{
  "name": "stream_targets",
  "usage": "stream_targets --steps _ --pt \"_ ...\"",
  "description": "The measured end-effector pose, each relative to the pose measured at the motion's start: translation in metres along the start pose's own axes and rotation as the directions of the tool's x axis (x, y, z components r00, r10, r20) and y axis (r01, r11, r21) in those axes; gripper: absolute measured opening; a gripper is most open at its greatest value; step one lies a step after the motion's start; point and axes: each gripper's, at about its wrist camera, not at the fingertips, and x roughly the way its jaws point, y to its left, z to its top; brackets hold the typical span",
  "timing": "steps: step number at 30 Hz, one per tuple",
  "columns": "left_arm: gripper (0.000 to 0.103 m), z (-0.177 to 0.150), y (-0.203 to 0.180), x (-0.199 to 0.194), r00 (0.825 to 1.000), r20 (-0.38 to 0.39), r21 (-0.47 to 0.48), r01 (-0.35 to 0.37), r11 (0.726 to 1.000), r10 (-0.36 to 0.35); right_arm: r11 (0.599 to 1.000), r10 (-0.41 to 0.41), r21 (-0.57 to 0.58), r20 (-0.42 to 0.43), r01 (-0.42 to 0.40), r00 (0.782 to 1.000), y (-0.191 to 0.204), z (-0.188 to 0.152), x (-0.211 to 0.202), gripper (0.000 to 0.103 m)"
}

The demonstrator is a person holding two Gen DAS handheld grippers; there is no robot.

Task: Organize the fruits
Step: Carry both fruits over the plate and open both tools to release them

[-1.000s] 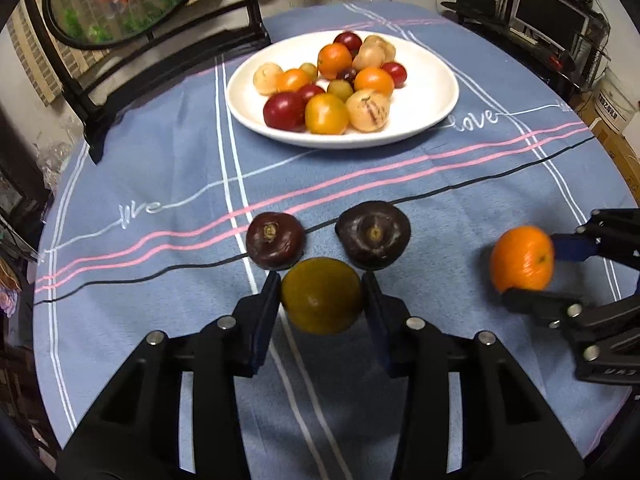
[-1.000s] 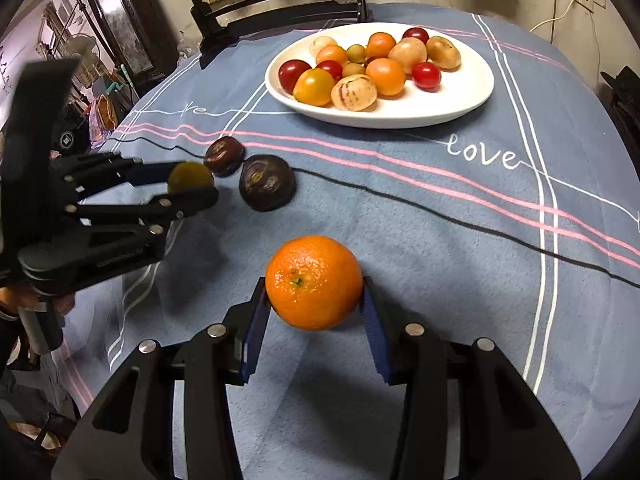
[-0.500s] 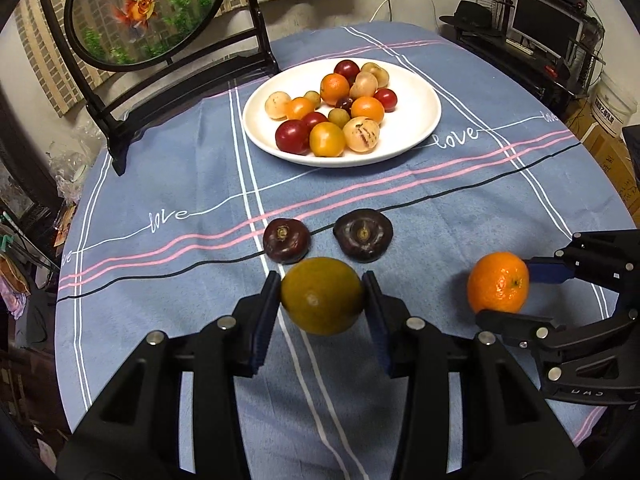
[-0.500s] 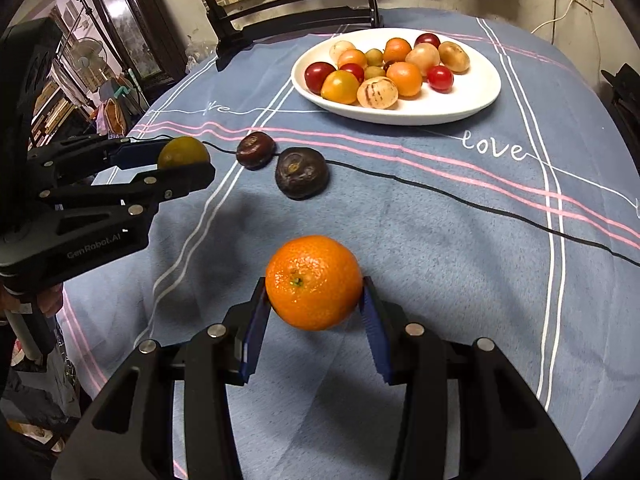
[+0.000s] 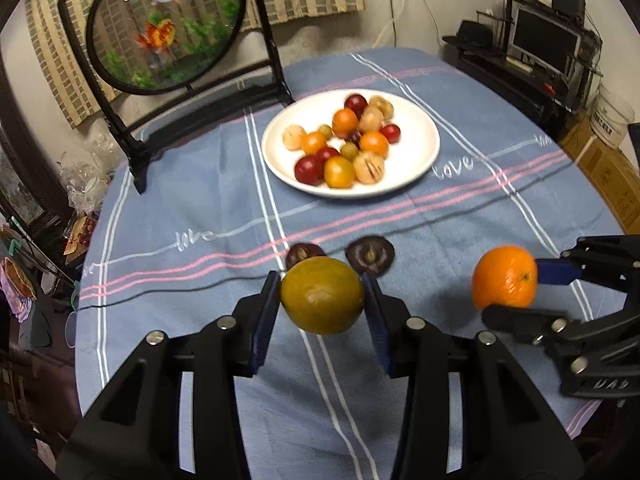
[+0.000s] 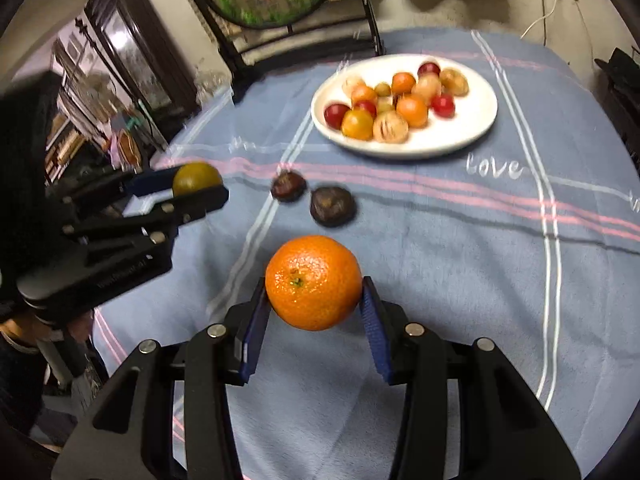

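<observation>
Both grippers risen since earlier — left gripper [image 5: 322,305] clamps yellow-green fruit [image 5: 322,301], right gripper [image 6: 313,294] orange [image 6: 313,282].

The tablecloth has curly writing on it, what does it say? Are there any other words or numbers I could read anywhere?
"love": white script on the blue tablecloth, beside the white plate.
"love": again on the tablecloth, further left in the left wrist view.
Raised lettering on the right gripper body: too blurred to read.
Print on the white bucket by the wall: too small to read.
No numbers readable.
</observation>
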Motion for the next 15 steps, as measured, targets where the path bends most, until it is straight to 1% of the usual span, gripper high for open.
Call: stream_targets --steps 5,8,10,14,15 --pt "0.042 0.021 0.018 -0.019 0.998 0.050 -0.008 -0.037 0.999 0.037 1.000 0.006 0.010 0.123 -0.007 0.992 0.004 0.036 -0.036 0.045" --pt "0.042 0.039 0.027 -0.034 0.995 0.088 -0.007 -0.056 0.998 0.056 1.000 -0.004 0.026 0.197 -0.001 0.980 0.001 0.061 -0.058 0.045" --pt "0.042 0.053 0.030 -0.046 0.990 0.125 -0.002 -0.068 0.998 0.068 0.998 -0.008 0.055 0.257 -0.006 0.966 -0.003 0.076 -0.074 0.045" --pt "0.042 0.079 0.036 -0.068 0.979 0.193 -0.021 -0.062 0.998 0.065 0.995 -0.019 0.101 0.360 -0.019 0.933 -0.013 0.099 -0.101 0.045" --pt "0.042 0.085 0.037 -0.071 0.976 0.206 -0.024 -0.064 0.998 0.068 0.995 -0.038 0.102 0.379 -0.001 0.925 -0.014 0.103 -0.107 0.045"
